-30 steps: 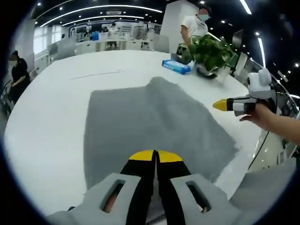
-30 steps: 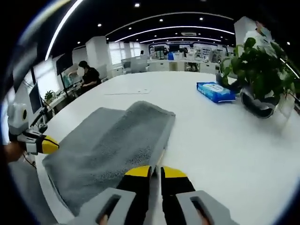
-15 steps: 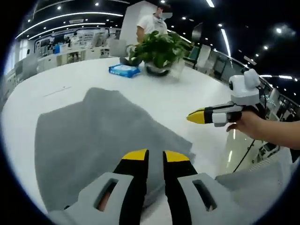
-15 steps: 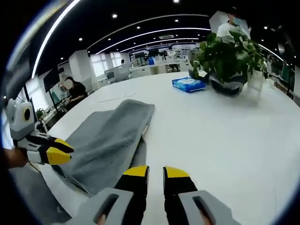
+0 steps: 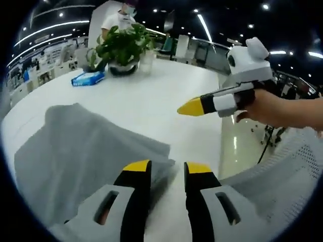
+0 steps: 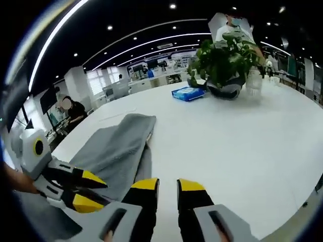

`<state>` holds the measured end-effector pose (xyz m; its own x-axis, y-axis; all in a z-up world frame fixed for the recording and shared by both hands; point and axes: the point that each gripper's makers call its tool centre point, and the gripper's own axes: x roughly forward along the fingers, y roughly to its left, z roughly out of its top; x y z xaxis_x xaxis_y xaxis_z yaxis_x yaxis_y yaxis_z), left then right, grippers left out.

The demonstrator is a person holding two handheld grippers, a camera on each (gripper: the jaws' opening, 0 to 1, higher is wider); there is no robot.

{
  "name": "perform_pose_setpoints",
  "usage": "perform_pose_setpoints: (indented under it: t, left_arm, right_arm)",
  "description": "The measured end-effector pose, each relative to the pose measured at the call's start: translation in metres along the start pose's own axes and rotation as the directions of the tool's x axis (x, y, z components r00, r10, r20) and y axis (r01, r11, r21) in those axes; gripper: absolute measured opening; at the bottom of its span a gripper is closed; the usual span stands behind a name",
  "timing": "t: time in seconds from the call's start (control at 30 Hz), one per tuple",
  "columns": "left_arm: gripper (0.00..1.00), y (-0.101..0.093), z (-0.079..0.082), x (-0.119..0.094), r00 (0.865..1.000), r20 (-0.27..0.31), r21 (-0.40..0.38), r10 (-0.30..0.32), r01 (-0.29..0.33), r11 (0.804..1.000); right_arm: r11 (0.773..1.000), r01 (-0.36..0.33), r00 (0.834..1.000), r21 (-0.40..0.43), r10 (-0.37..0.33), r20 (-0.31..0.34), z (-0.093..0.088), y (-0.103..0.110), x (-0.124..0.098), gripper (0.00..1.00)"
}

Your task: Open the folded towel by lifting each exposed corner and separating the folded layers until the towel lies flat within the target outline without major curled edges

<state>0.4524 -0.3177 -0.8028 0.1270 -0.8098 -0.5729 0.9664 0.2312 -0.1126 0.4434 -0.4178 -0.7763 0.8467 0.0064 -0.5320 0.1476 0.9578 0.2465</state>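
On the white desk point(image 6: 242, 136), the gray towel point(image 5: 75, 151) could be missed, since both pairs of jaws are held apart and empty.

The left gripper point(image 5: 167, 169) is hovering with jaws parted over the grey towel's point(image 5: 75, 156) near corner. The right gripper point(image 5: 199, 105) is pointing in from the right, above the white table point(image 5: 161, 101).

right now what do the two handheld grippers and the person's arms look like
Left gripper: two black jaws capped with yellow tips, set in light grey housings with slotted openings. Right gripper has the same build. Seen from the left gripper view, the right gripper's body is white and grey with black bands and a tapering yellow tip. The person's hand grips it, forearm bare, no sleeve visible. A grey perforated mesh garment shows below.
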Motion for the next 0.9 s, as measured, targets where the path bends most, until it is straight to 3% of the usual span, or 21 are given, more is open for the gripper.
perform_pose_setpoints:
  t: [0.13, 0.33, 0.47, 0.73, 0.83, 0.9]
  left_arm:
    - [0.21, 0.003, -0.008, 0.009, 1.0, -0.027, -0.029, 0.002, -0.003, 1.0]
    - [0.13, 0.005, -0.011, 0.016, 0.999, -0.044, -0.011, 0.024, -0.025, 1.0]
    - [0.02, 0.005, -0.002, 0.011, 0.999, -0.021, -0.024, 0.029, -0.03, 0.999]
    - [0.01, 0.024, 0.02, -0.008, 0.996, 0.045, -0.072, 0.083, -0.079, 0.994]
    - [0.01, 0.038, 0.037, -0.021, 0.987, 0.101, -0.101, 0.128, -0.117, 0.988]
    - [0.01, 0.047, 0.046, -0.03, 0.979, 0.129, -0.117, 0.158, -0.143, 0.983]
  right_arm:
    - [1.0, 0.005, 1.0, -0.009, -0.005, -0.012, -0.007, -0.001, -0.005, 0.12]
    - [1.0, 0.009, 0.999, -0.022, -0.01, -0.04, -0.017, -0.006, -0.009, 0.12]
    - [1.0, -0.001, 0.999, -0.027, 0.0, -0.047, -0.018, -0.002, -0.005, 0.12]
    - [0.987, -0.103, 0.99, -0.121, 0.089, -0.113, -0.017, 0.033, 0.02, 0.09]
    - [0.968, -0.151, 0.978, -0.201, 0.118, -0.17, -0.02, 0.049, 0.038, 0.09]
    - [0.947, -0.147, 0.979, -0.286, 0.098, -0.179, -0.018, 0.053, 0.051, 0.1]
